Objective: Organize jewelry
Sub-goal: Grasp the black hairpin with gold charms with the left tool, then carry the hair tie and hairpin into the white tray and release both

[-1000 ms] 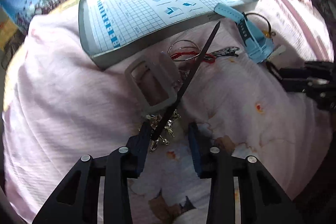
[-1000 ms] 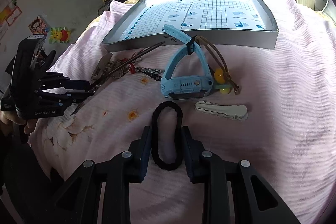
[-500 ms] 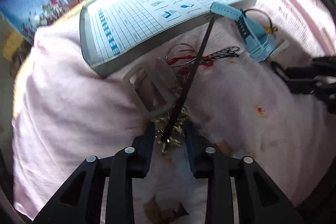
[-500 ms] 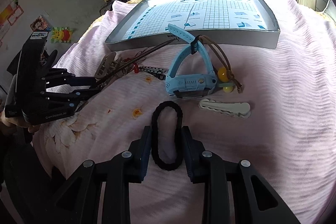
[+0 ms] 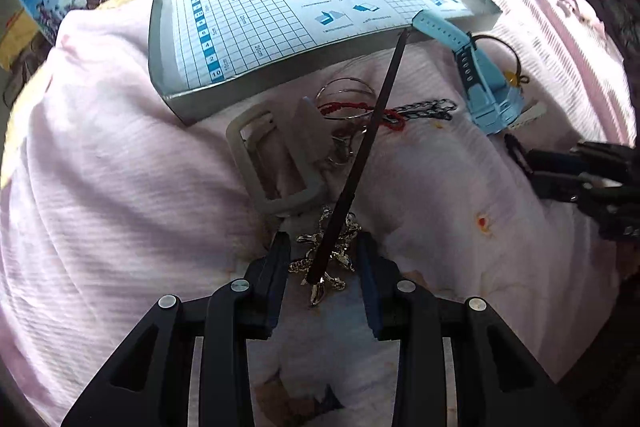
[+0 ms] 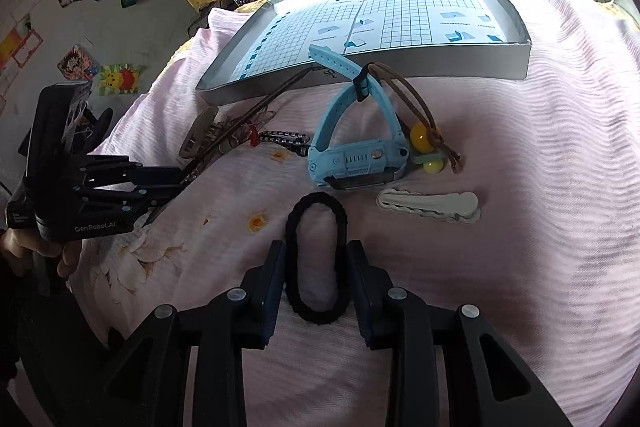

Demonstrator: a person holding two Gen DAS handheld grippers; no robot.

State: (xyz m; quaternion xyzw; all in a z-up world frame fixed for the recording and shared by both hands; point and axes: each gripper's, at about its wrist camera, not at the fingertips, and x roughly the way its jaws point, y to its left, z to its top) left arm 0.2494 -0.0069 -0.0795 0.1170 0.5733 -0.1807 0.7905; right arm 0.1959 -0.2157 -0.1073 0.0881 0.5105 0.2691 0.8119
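My left gripper [image 5: 323, 261] is open low over the pink bedspread. The near end of a long dark hair stick [image 5: 360, 155] and a heap of gold chain [image 5: 340, 247] lie between its fingers, which do not touch the stick. The stick's far tip rests against the grey tray [image 5: 192, 103]. My right gripper [image 6: 316, 269] is open and straddles a black hair tie [image 6: 294, 227] lying flat, with its fingers close on either side. A light blue watch [image 6: 360, 159] stands just beyond the tie. In the right wrist view, the left gripper [image 6: 160, 183] is at the far left.
The tray [image 6: 400, 65] is lined with gridded paper. Near it lie a grey buckle [image 5: 272, 163], silver hoops [image 5: 348, 87], a red cord [image 5: 352, 107] and a black-and-white chain [image 5: 428, 107]. A white hair clip [image 6: 428, 205] and a brown cord with yellow beads [image 6: 420, 139] lie beside the watch.
My left gripper has moved forward around the stick's near end and the gold chain, and its fingers have drawn closer together. The right gripper and hair tie have not moved.
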